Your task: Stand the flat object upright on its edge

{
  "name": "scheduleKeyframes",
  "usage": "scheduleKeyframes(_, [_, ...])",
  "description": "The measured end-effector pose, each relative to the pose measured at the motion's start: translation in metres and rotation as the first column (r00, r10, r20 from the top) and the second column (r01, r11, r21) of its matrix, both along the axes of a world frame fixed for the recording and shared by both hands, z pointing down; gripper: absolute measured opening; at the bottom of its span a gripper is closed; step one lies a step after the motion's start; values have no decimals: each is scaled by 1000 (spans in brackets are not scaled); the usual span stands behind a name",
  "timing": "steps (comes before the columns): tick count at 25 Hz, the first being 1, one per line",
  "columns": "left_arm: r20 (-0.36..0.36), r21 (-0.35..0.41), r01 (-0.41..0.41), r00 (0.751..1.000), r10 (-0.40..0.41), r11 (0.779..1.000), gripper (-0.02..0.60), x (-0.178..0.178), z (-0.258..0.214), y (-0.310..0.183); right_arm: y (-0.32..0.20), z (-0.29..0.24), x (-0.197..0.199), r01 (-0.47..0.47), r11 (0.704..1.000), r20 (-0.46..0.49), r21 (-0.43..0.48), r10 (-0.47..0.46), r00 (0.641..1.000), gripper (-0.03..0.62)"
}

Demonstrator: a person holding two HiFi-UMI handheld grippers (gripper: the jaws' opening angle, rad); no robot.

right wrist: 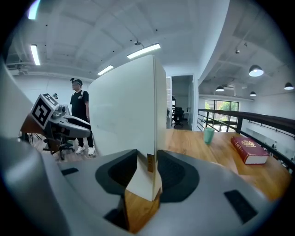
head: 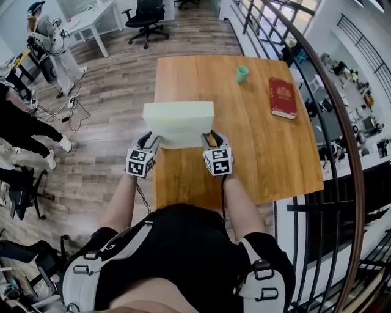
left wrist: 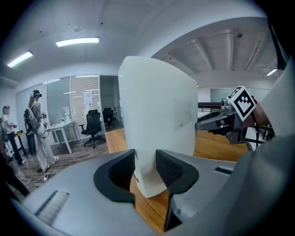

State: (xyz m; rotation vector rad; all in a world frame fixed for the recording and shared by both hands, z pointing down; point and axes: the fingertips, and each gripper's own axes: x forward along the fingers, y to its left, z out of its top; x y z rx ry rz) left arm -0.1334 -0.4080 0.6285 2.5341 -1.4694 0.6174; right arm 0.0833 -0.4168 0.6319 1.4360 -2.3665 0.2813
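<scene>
The flat object is a white slab-like box [head: 179, 124] at the near left part of the wooden table [head: 250, 165]. It stands nearly upright on its long edge, its broad face turned toward me. My left gripper [head: 148, 142] is shut on its lower left corner, and my right gripper [head: 211, 139] is shut on its lower right corner. In the left gripper view the box [left wrist: 156, 115] rises from between the jaws of the left gripper [left wrist: 145, 168]. The right gripper view shows the same box [right wrist: 124, 115] pinched by the right gripper [right wrist: 147, 173], with table wood beneath the corner. Whether its edge rests on the table I cannot tell.
A red book [head: 283, 96] lies flat at the far right of the table, and a small green cup [head: 242, 74] stands at the far middle. A dark metal railing [head: 333, 122] runs along the table's right side. People [head: 52, 43] and office chairs [head: 145, 18] are on the floor to the left.
</scene>
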Motion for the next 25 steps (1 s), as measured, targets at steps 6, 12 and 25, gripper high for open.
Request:
scheduleKeyframes(6, [-53,-32,9,999,-11,999,141,-1,-1,-2,-1,-3,-3,-6,1000,4,-20,6,1000,143])
scheduleKeyframes(12, [-110,-28,69,991,-72,997,141,-12,-11,1,1,-24,8,-63,998,75,18,62,995,143])
scheduleKeyframes(25, [-203,278,219,965,-166,935,24,-34,-145,33,33,-184,25,-221,878,227,424,133,965,6])
